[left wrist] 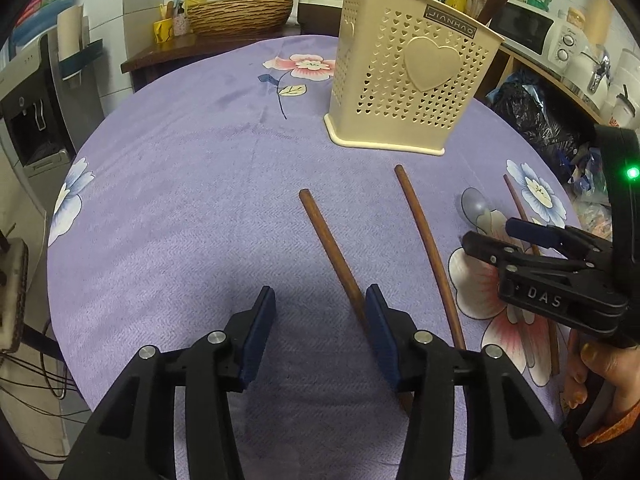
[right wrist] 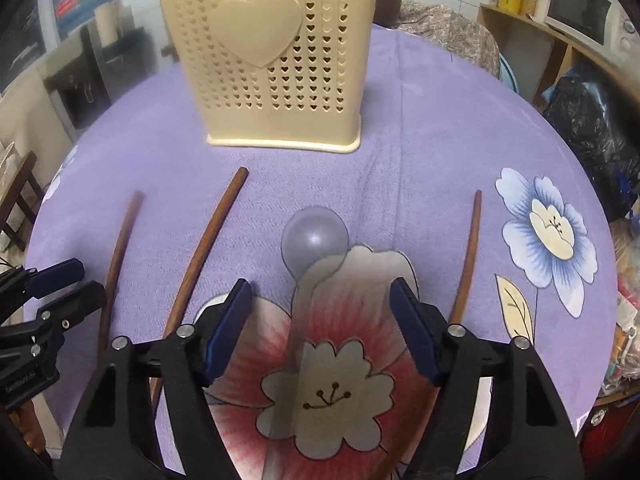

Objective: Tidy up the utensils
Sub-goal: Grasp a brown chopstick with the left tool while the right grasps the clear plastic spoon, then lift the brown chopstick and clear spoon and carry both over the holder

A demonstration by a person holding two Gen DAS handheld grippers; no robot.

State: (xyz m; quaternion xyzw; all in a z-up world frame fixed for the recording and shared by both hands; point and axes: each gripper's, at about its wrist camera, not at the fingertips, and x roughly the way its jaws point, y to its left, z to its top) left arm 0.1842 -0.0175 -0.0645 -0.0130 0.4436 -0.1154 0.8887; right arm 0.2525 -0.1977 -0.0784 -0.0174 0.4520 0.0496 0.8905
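A cream heart-pattern utensil holder (left wrist: 412, 76) (right wrist: 272, 60) stands on the purple flowered tablecloth (left wrist: 180, 200), with dark and wooden handles sticking out of its top. Three brown chopsticks lie in front of it: one (left wrist: 332, 248) (right wrist: 120, 256) runs beside the right finger of my left gripper (left wrist: 320, 304), one (left wrist: 428, 248) (right wrist: 208, 252) lies in the middle, and one (left wrist: 520, 208) (right wrist: 468, 256) lies at the right. A metal spoon (right wrist: 314, 240) (left wrist: 474, 204) lies bowl away from me, its handle between the open fingers of my right gripper (right wrist: 320, 292) (left wrist: 492, 236). Both grippers are open and empty.
The left gripper (right wrist: 86, 280) shows at the left edge of the right wrist view. A hand (left wrist: 600, 364) holds the right gripper. Beyond the table are a wicker basket (left wrist: 240, 14), a microwave (left wrist: 524, 28), black bags (left wrist: 532, 116) and a water dispenser (left wrist: 32, 120).
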